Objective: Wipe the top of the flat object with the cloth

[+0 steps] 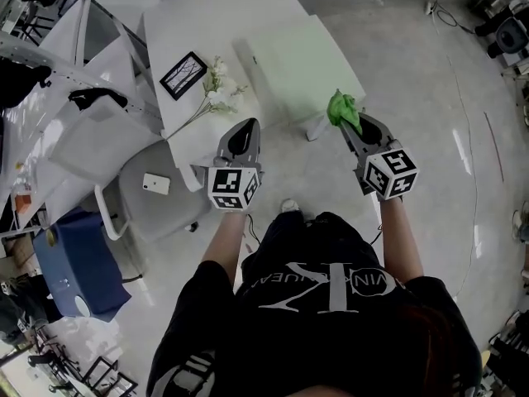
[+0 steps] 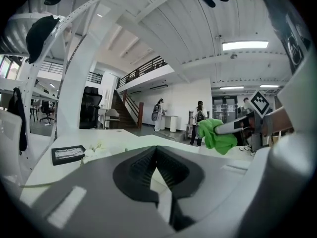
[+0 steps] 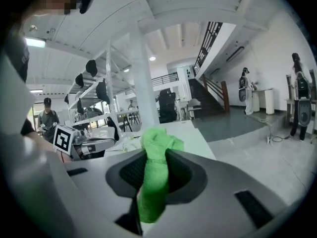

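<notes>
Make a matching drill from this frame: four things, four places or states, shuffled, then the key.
Things
1. green cloth
2. left gripper
3. picture frame
4. phone

Places or states
A. lying on the seat of the chair
B. pinched in the fingers of the right gripper
C. shut, nothing between its fingers
D. flat on the white table, beside the white flowers

Pairs: 1-B, 2-C, 3-D, 4-A
</notes>
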